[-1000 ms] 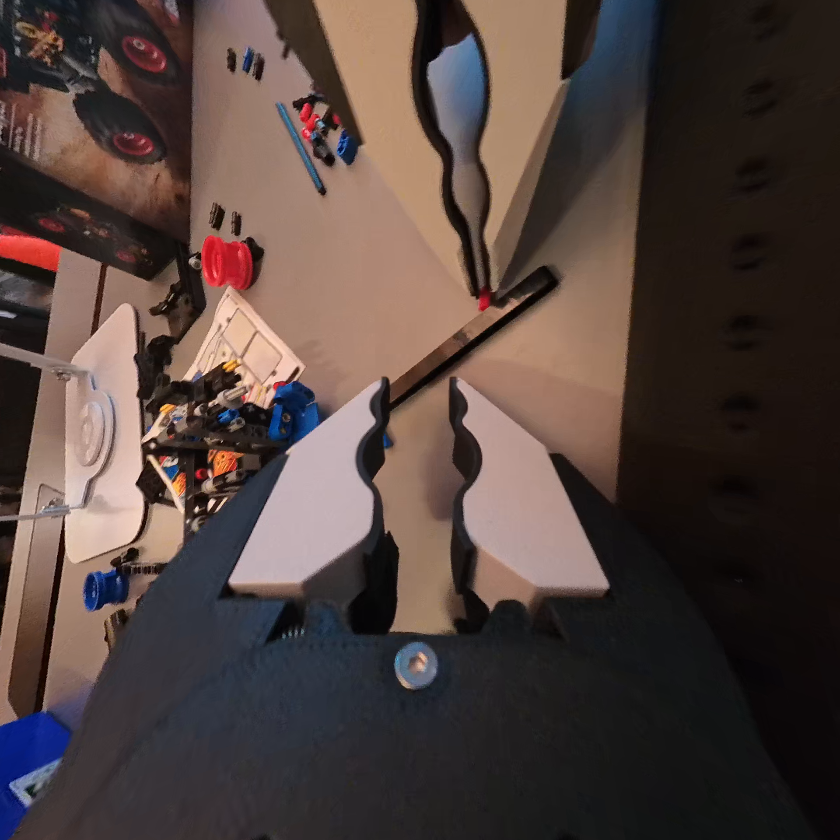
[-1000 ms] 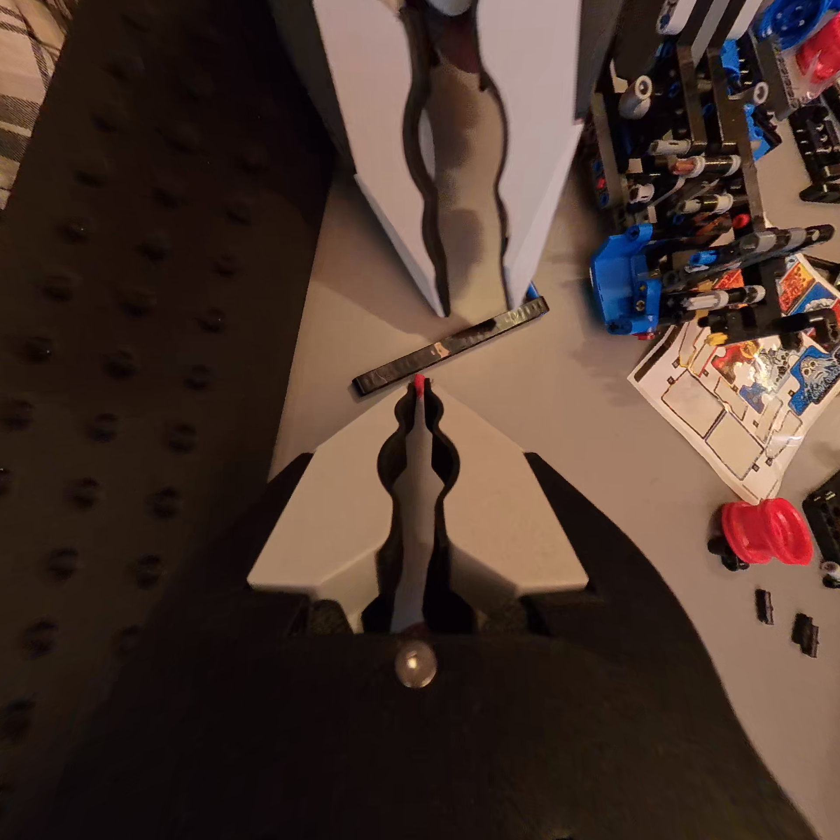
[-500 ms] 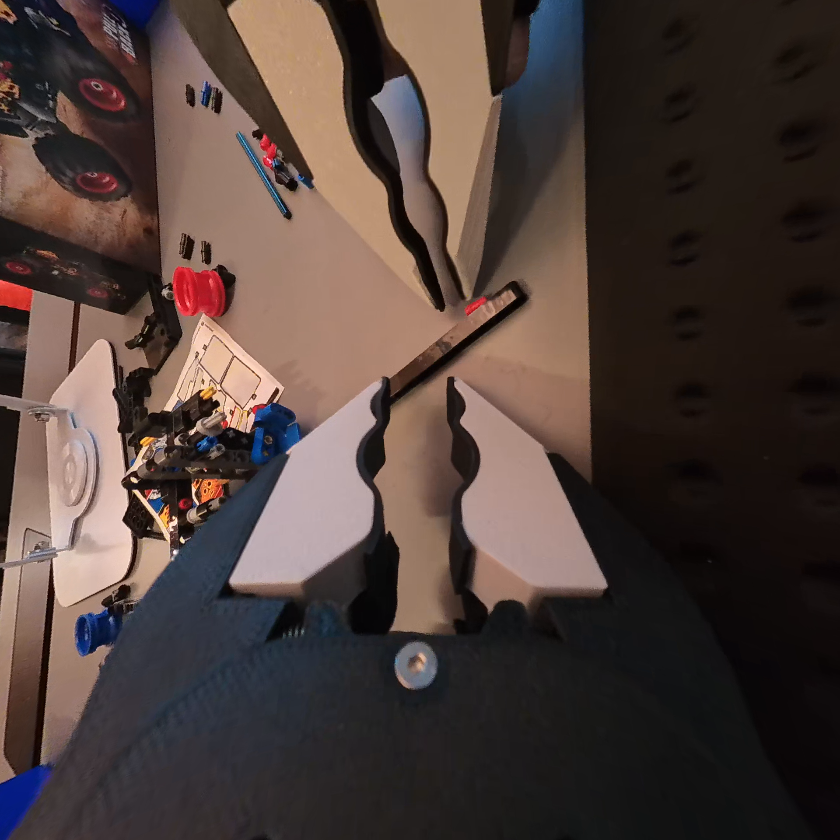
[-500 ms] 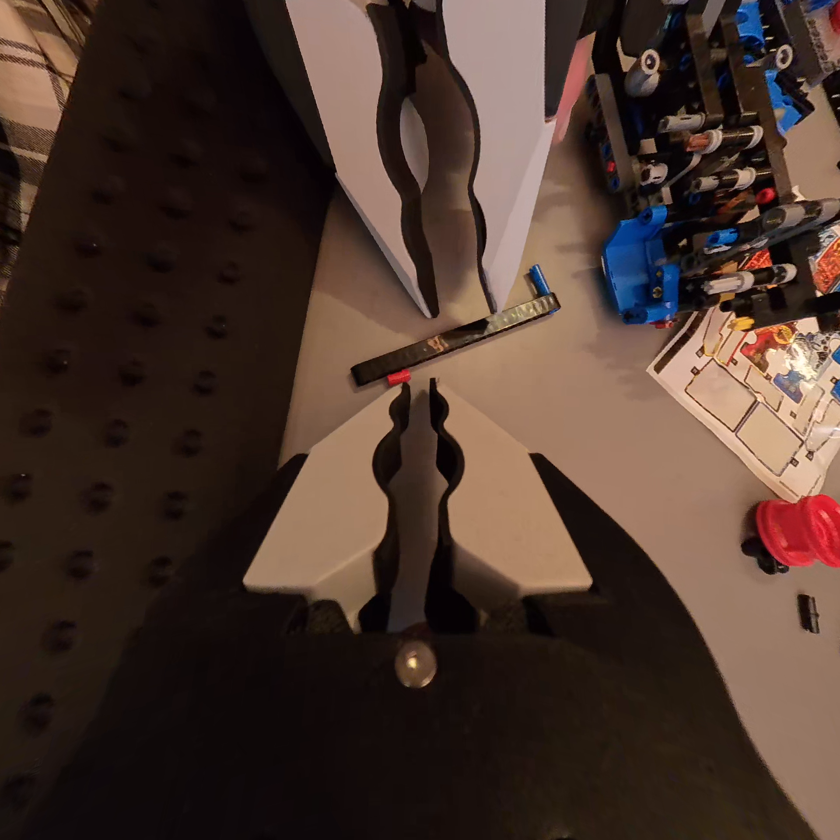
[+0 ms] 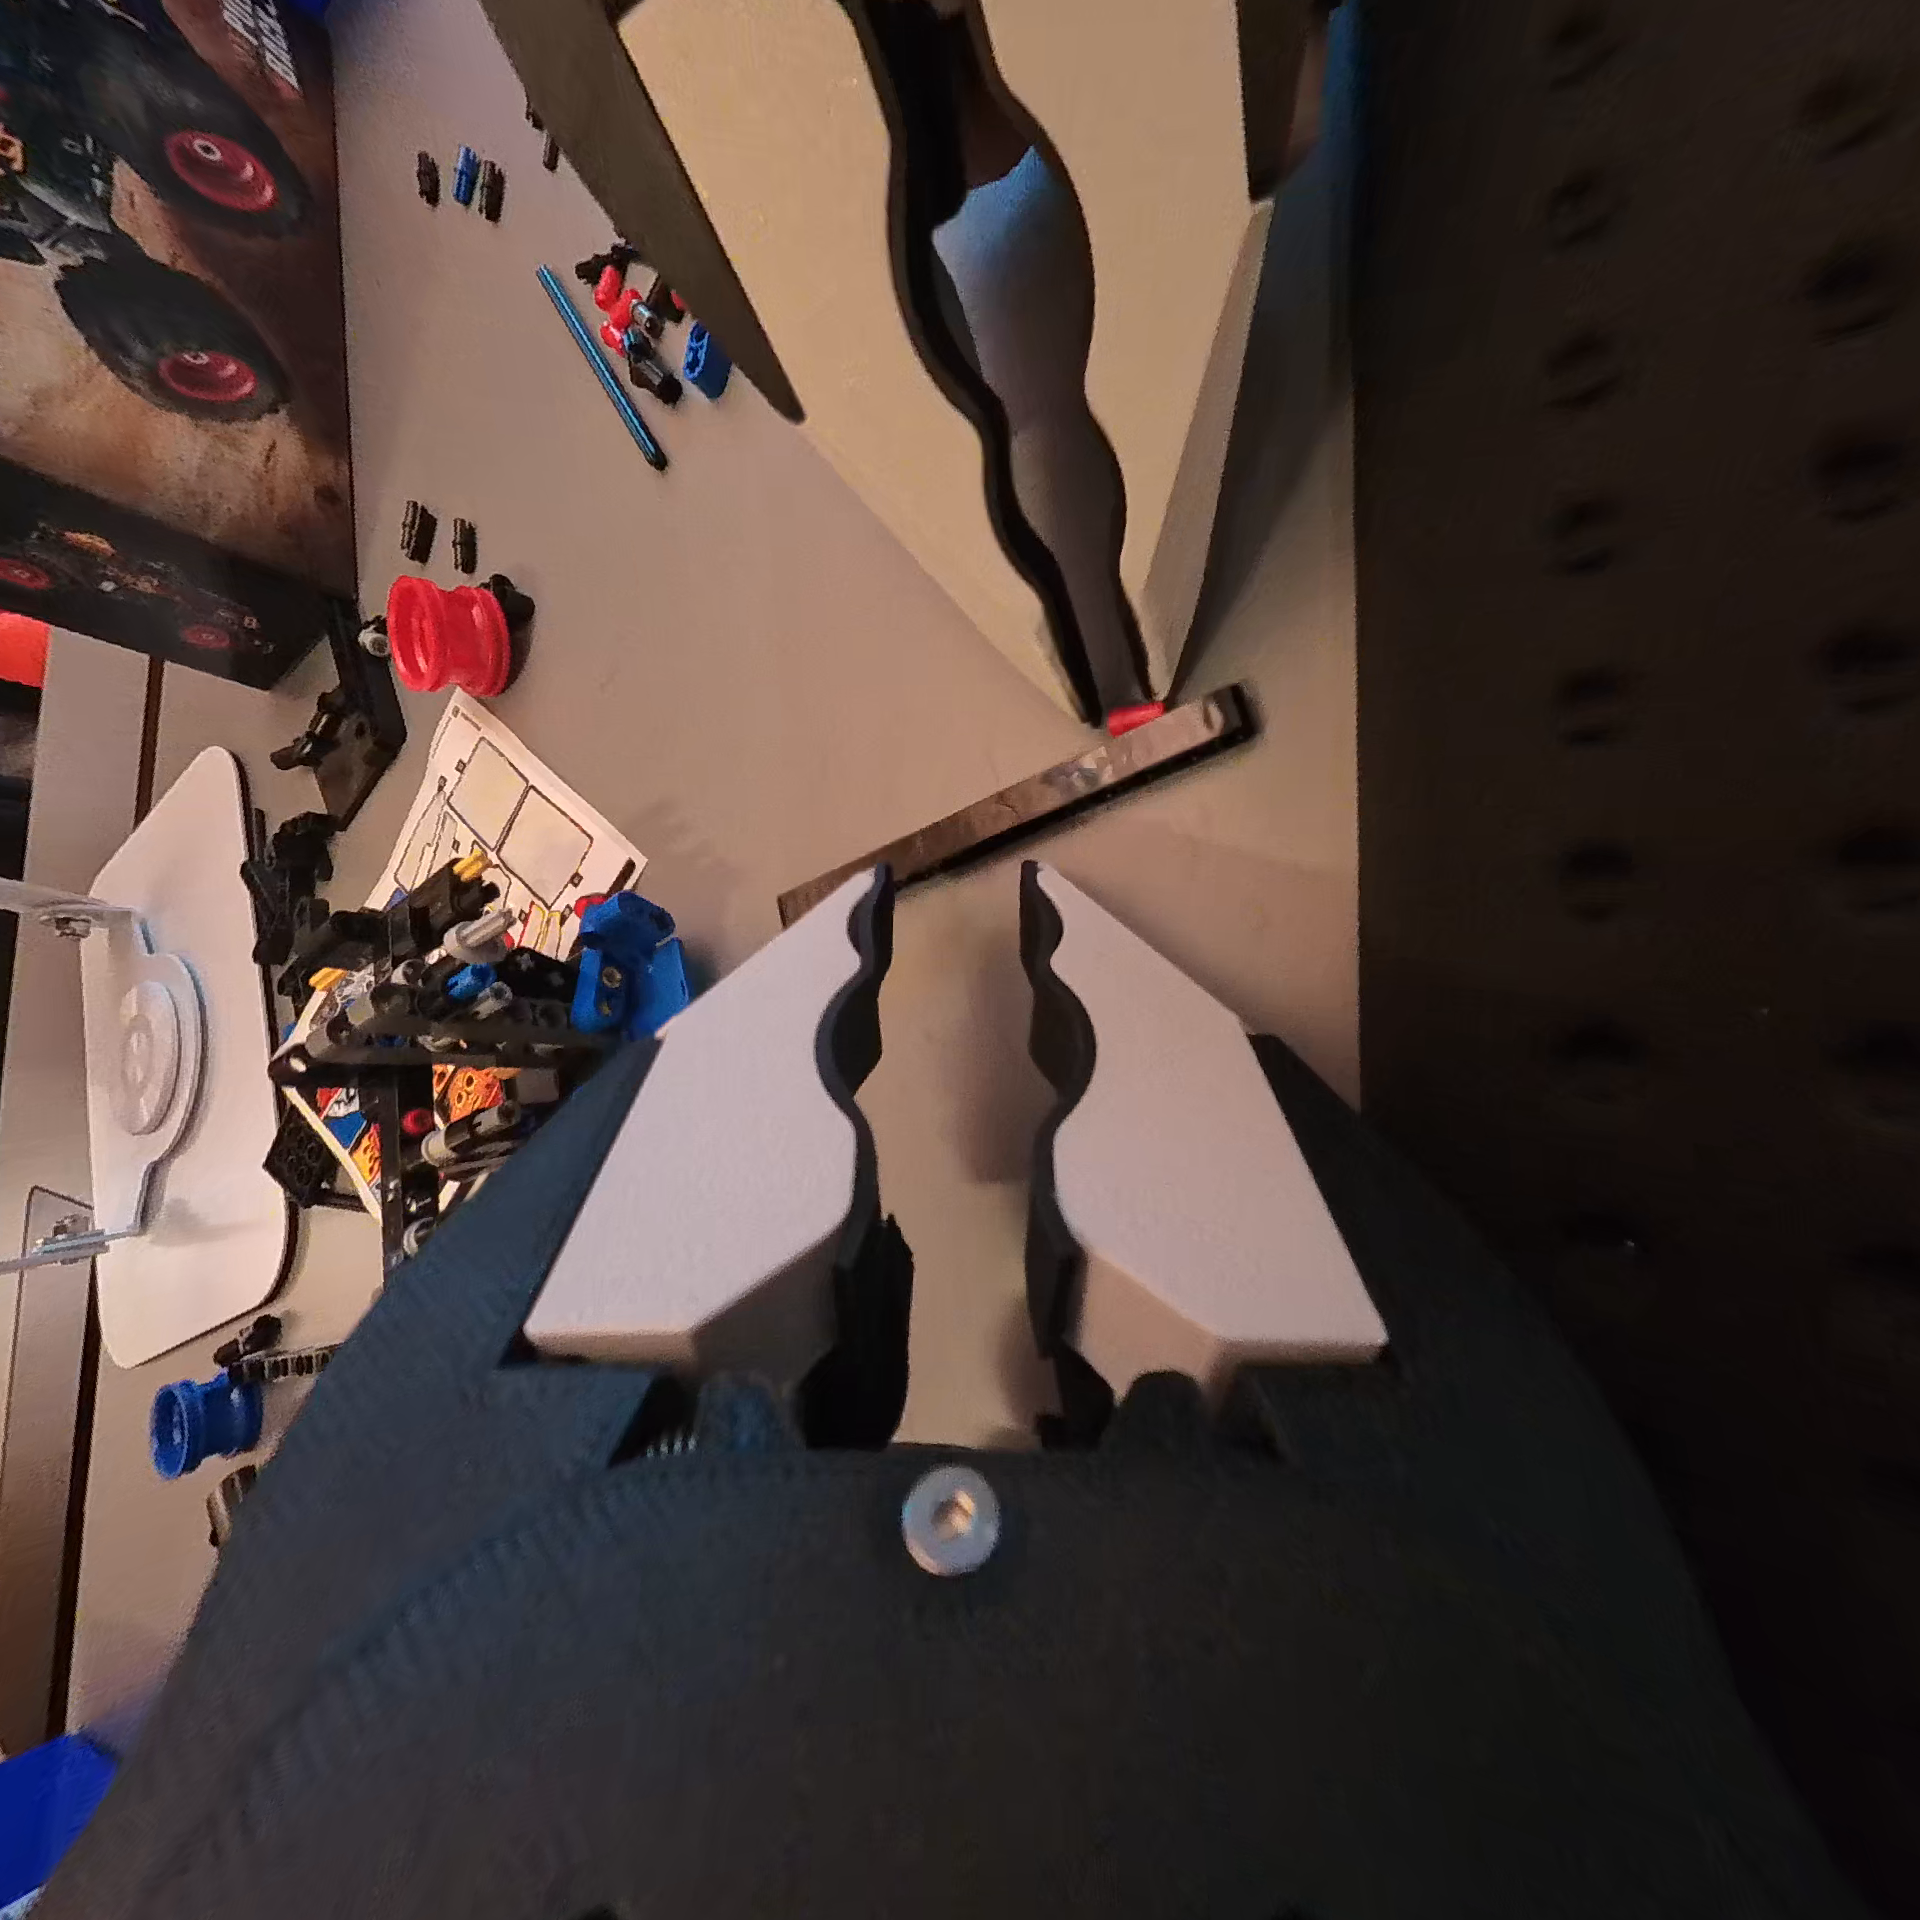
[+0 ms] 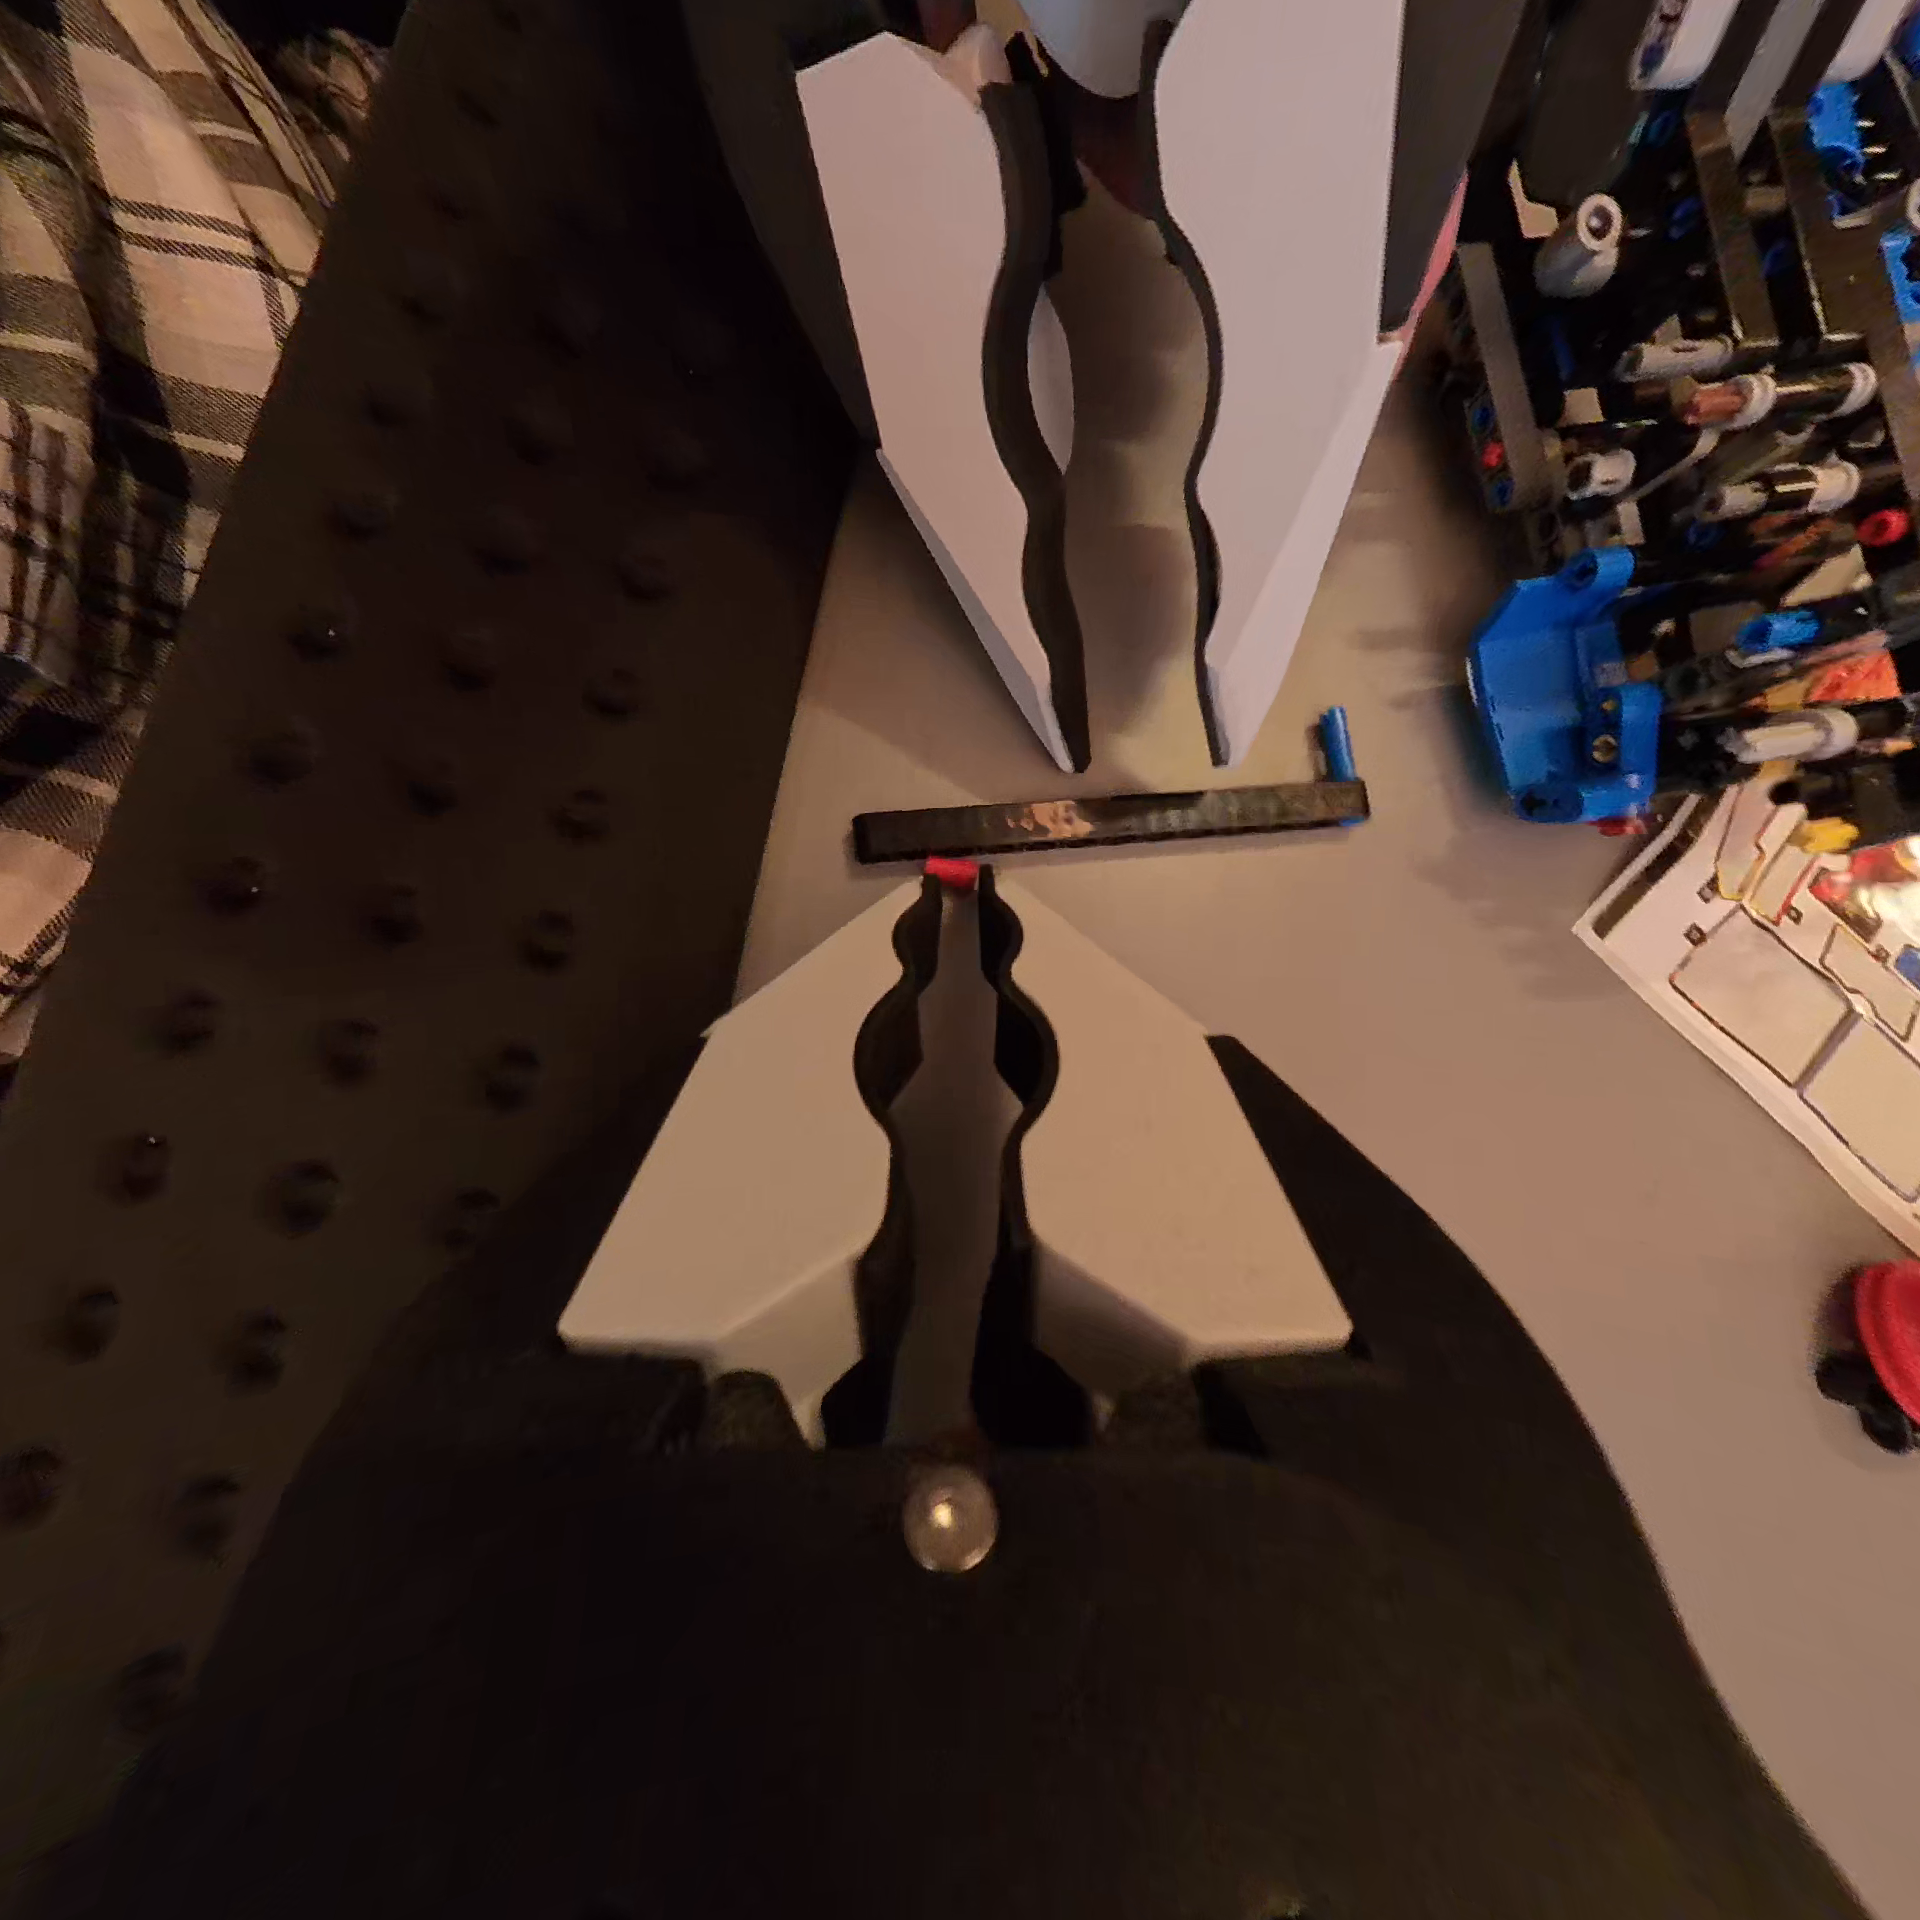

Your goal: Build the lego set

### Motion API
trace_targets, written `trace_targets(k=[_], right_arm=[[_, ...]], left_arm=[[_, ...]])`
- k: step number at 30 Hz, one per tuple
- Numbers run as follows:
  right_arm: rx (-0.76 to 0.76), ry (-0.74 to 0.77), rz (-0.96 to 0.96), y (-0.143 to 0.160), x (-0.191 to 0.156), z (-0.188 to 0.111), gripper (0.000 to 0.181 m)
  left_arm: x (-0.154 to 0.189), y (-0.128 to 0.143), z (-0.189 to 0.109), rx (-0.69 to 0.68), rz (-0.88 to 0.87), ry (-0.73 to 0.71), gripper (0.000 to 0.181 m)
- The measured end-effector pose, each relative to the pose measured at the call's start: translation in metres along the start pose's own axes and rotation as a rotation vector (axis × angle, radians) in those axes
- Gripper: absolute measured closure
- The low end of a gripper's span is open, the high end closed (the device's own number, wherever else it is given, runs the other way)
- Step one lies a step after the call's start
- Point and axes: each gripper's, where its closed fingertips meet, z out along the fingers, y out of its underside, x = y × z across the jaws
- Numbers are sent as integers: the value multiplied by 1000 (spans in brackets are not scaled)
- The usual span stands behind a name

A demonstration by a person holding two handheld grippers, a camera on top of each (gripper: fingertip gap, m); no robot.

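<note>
Two grippers face each other over a grey table [image 6: 1351,1143], tip to tip, with a long black Lego beam [image 6: 1112,821] lying flat between them. A dark bumpy mat [image 6: 436,727] covers the table edge beside them.

The left gripper [image 5: 956,883] has its two fingers spread apart with nothing between them. Its tips sit just beside one end of the beam. In the right wrist view it [image 6: 1143,753] comes down from the top, its tips right next to the beam.

The right gripper [image 6: 958,883] has its fingers almost together. They pinch a tiny red pin [image 6: 950,871] at the very tips, and the pin touches the side of the beam near its end. The left wrist view shows the same red pin [image 5: 1132,717] at the tips of that gripper [image 5: 1122,701], against the beam [image 5: 1039,800].

A half-built Lego truck frame [image 5: 457,1029], black with blue parts, sits well apart from the beam. It rests partly on a sticker sheet [image 5: 520,810]. The Lego box [image 5: 156,312] lies farther back.

A red wheel hub [image 5: 447,636] lies near the box. A blue wheel hub [image 5: 197,1425] lies at the near side. A thin blue axle [image 5: 603,369] lies beside a small heap of red, black and blue pins [image 5: 649,327]. A little blue pin [image 6: 1338,746] sticks out at the far end of the beam.
</note>
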Motion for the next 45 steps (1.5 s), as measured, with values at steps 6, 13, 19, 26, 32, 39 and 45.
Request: trace_targets(k=[6,13,19,26,32,39,45], right_arm=[[-4,-26,-16,-2,-4,2,180],[-28,21,31,5,5,-3,181],[-48,94,163,14,19,-10,179],[-63,51,177,14,5,-11,169],[-66,33,184,17,7,-17,173],[-88,6,165,17,-1,-14,176],[-68,1,168,18,1,-14,175]], left_arm=[[0,3,-2,-8,-10,10,158],[1,4,-3,-10,-23,-1,158],[0,5,-3,-12,-39,-6,159],[0,5,-3,-9,-47,-7,159],[0,5,-3,-9,-47,-8,159],[0,4,-2,-7,-49,-8,160],[1,4,-2,-7,-47,-8,160]])
